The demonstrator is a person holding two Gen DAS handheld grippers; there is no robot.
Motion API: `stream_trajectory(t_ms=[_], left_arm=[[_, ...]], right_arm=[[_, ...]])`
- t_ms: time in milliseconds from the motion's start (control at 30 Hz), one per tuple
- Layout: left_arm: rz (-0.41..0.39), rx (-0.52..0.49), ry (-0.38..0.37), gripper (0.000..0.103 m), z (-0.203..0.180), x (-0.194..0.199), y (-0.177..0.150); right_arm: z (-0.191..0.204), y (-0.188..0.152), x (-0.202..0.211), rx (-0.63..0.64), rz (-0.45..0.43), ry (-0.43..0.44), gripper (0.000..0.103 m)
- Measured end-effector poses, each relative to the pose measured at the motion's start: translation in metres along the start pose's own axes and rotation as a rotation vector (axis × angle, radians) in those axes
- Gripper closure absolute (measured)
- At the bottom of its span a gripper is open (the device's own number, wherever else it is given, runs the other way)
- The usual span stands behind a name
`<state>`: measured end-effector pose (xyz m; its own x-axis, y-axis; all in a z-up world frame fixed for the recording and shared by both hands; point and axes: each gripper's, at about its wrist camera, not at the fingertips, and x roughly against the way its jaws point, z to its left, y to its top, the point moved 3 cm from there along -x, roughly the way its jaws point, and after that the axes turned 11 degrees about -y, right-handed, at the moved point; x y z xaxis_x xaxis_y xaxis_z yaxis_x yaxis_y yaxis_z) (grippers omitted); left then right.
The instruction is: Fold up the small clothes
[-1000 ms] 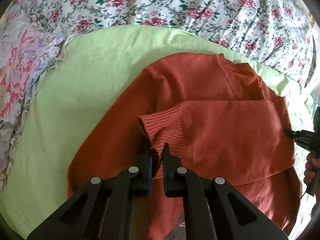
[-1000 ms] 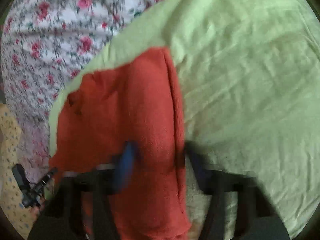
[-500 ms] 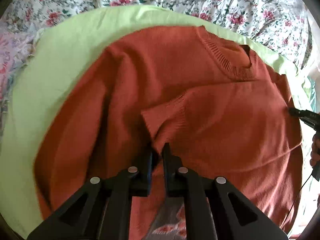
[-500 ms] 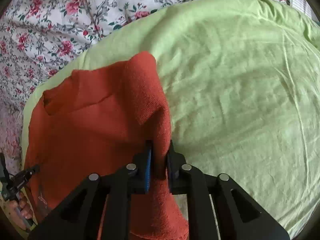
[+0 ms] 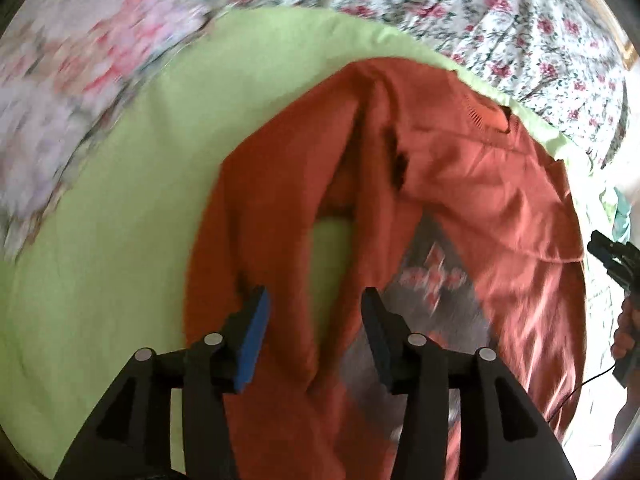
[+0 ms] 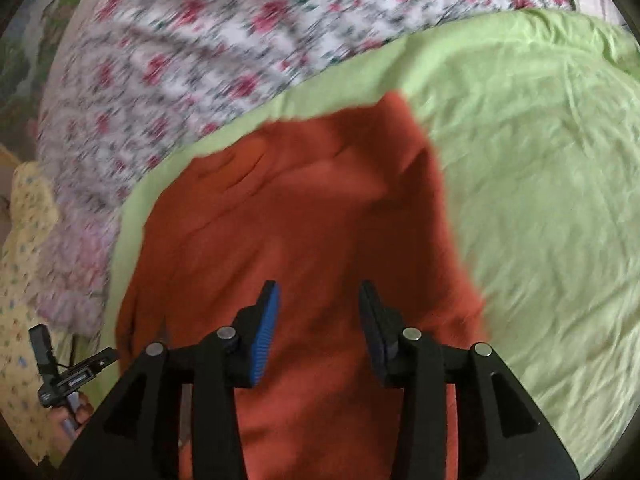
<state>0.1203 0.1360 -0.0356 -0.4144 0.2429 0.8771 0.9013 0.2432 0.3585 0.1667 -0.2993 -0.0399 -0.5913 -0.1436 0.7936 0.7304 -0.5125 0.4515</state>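
A rust-orange knit sweater [image 5: 472, 184] lies rumpled on a light green sheet [image 5: 120, 220]. In the left wrist view its sleeve [image 5: 372, 216] runs as a loose ridge toward me, with gaps showing the sheet and a floral patch beneath. My left gripper [image 5: 314, 304] is open just above the sleeve, holding nothing. In the right wrist view the sweater [image 6: 304, 216] lies bunched in front, its right edge against the green sheet [image 6: 552, 184]. My right gripper [image 6: 318, 300] is open over the fabric, empty. Both views are motion-blurred.
A floral bedspread [image 5: 500, 16] surrounds the green sheet, also showing in the right wrist view [image 6: 180, 60]. A pink floral cloth [image 5: 60, 92] lies at the left. The other gripper and hand show at the right edge [image 5: 616, 256] and lower left [image 6: 68, 376]. A yellow patterned cloth [image 6: 20, 280] lies at the far left.
Both grippers were shut on sweater fabric half a second ago and are now open. The released sleeve has dropped and the sweater lies more rumpled. Both cameras are moving.
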Motion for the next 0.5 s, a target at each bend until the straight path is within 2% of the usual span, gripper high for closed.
stream_trajectory(t_ms=[100, 267, 333, 433, 500], left_arm=[[0.023, 0.043, -0.006, 0.052, 0.012, 0.009, -0.031], [0.075, 0.056, 0.053, 0.041, 0.020, 0.005, -0.071], [0.110, 0.059, 0.095, 0.041, 0.026, -0.002, -0.082], [0.127, 0.062, 0.111, 0.042, 0.033, -0.008, -0.093], [0.126, 0.051, 0.115, 0.051, 0.035, -0.008, -0.096]], right_arm=[[0.020, -0.028, -0.001, 0.017, 0.042, 0.032, 0.061], [0.043, -0.063, -0.001, 0.028, 0.102, 0.073, 0.061], [0.049, -0.071, 0.000, 0.034, 0.114, 0.079, 0.061], [0.056, -0.075, 0.003, 0.045, 0.120, 0.082, 0.061], [0.061, -0.076, 0.005, 0.048, 0.116, 0.083, 0.061]])
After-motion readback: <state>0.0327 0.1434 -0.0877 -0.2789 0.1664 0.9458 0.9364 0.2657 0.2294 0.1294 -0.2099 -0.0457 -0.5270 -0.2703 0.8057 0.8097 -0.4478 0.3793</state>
